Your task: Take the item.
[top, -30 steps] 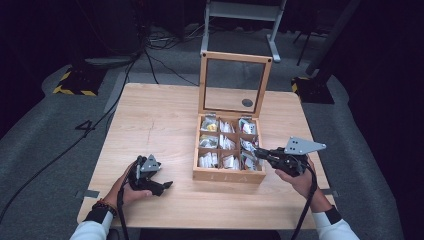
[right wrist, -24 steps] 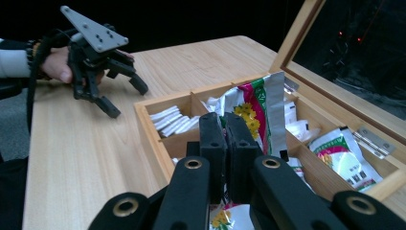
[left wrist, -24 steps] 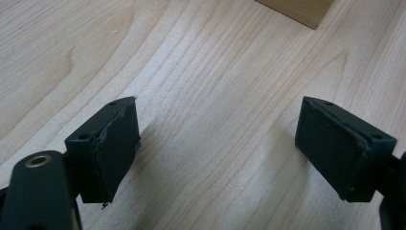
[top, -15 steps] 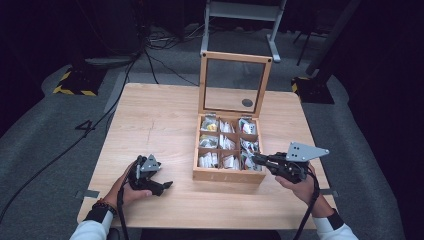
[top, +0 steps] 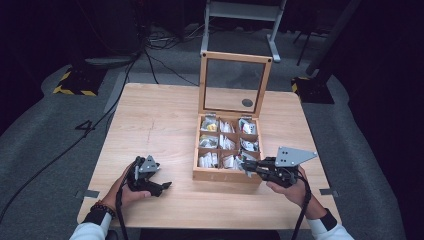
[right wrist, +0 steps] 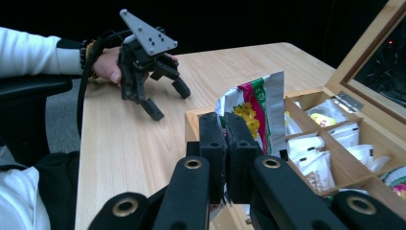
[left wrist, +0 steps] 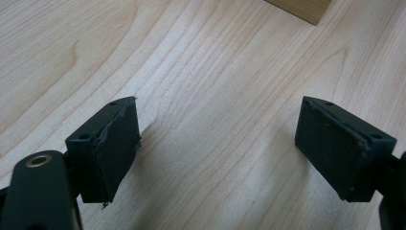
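While the high view is looking down on the desk (top: 150,125), the left claw (top: 162,186) is resting on the wood near the front edge, well apart from the box (top: 227,175). The right claw (top: 248,166) is hovering at the box's front right corner, gripping a sachet (top: 244,164). The box is sitting with its glass lid (top: 235,82) standing upright, its compartments holding more sachets.

In the left gripper view, the left claw (left wrist: 218,143) is gaping wide over bare wood — nothing is lying between its pads, and a corner of the box (left wrist: 306,7) is showing at the top.

In the right gripper view, the right claw (right wrist: 225,143) is clamping tight on the sachet (right wrist: 256,108) — silver, with red, green and yellow print — above the box's front wall (right wrist: 191,120). Farther off, the left claw (right wrist: 167,100) is hanging open over the desk.
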`<state>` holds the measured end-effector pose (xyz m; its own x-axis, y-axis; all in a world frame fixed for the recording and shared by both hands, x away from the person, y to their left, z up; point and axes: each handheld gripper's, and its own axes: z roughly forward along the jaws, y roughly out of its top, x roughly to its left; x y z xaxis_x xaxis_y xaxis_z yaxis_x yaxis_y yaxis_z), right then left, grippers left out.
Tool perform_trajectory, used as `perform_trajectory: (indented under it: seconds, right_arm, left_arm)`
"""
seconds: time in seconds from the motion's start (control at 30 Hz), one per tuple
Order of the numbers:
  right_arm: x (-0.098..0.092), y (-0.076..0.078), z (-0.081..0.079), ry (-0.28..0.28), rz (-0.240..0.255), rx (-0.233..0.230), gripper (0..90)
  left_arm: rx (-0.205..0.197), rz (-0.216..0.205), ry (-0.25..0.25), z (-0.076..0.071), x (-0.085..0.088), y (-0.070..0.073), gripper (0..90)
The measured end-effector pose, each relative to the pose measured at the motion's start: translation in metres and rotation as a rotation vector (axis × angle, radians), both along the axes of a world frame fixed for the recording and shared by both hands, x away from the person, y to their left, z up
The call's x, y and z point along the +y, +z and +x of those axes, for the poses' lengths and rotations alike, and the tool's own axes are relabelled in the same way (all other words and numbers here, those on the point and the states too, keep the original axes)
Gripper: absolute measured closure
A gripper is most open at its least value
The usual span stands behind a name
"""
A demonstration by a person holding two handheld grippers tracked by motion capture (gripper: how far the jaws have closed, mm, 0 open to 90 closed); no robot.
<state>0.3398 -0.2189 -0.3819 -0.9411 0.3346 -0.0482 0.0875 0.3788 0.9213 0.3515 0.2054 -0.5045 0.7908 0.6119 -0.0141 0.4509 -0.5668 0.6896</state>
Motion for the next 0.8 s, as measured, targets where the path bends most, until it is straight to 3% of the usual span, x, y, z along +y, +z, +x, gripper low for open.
perform_trajectory:
  seconds: [0.8]
  right_arm:
    - [0.027,-0.019,-0.021,0.104,-0.069,0.037,87.6]
  left_arm:
    - [0.000,0.000,-0.003,0.000,0.001,0.000,15.6]
